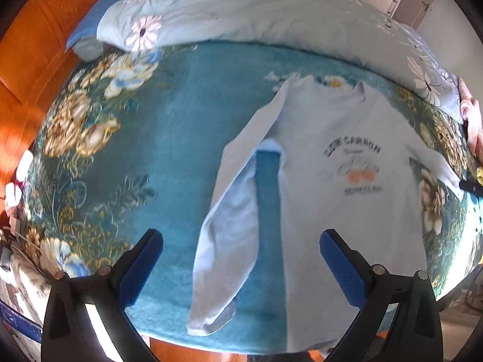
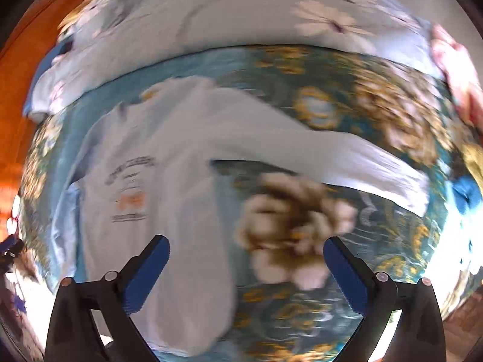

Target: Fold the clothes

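Observation:
A pale blue long-sleeved shirt (image 1: pixel 338 187) with a dark and orange print lies face up on the teal floral bedspread (image 1: pixel 169 138). Its left sleeve (image 1: pixel 223 241) hangs down beside the body toward the bed's near edge. My left gripper (image 1: pixel 241 250) hovers open above that sleeve and the shirt's hem, holding nothing. In the blurred right wrist view the same shirt (image 2: pixel 157 163) lies at the left, and its other sleeve (image 2: pixel 347 157) stretches out to the right. My right gripper (image 2: pixel 246 259) is open above the bedspread (image 2: pixel 392 241), with the shirt's lower body under its left finger.
A light blue flowered duvet (image 1: pixel 247 15) is heaped along the far side of the bed. An orange wooden floor (image 1: pixel 27 69) lies to the left and below the bed's near edge. Pink fabric (image 1: pixel 472 120) shows at the far right.

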`<move>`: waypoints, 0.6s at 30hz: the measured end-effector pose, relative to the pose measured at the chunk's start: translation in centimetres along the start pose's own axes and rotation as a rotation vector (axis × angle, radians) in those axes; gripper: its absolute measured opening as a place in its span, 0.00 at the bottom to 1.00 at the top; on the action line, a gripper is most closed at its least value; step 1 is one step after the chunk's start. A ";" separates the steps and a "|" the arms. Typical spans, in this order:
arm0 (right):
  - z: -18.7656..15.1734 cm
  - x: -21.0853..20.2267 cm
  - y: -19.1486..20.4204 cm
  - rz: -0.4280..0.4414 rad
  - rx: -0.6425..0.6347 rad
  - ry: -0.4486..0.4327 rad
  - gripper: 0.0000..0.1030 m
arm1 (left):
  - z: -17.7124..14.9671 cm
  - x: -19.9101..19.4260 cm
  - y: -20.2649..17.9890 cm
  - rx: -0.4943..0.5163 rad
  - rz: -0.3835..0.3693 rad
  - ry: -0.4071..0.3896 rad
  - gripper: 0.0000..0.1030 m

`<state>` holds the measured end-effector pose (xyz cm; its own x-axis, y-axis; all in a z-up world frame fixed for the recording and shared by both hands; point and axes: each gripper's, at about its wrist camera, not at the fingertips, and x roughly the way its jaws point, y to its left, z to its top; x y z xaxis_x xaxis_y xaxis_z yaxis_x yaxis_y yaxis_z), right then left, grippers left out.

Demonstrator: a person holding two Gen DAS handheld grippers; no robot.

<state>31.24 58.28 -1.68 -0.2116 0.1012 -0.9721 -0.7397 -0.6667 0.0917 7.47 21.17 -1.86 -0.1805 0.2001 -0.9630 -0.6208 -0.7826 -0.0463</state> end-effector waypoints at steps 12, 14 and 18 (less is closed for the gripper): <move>2.5 2.7 14.8 -0.009 -0.291 0.120 1.00 | -6.8 8.1 8.8 -0.164 -0.021 0.234 1.00; 1.9 3.2 16.2 -0.012 -0.311 0.141 1.00 | -7.3 9.3 9.4 -0.206 -0.076 0.264 0.99; 0.7 3.9 19.2 -0.015 -0.366 0.176 1.00 | -8.0 11.2 10.0 -0.279 -0.204 0.326 0.86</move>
<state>15.77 46.44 -3.58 -0.0666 0.0064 -0.9978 -0.4586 -0.8883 0.0249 5.34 10.93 -15.22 0.2004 0.2057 -0.9579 -0.3819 -0.8840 -0.2697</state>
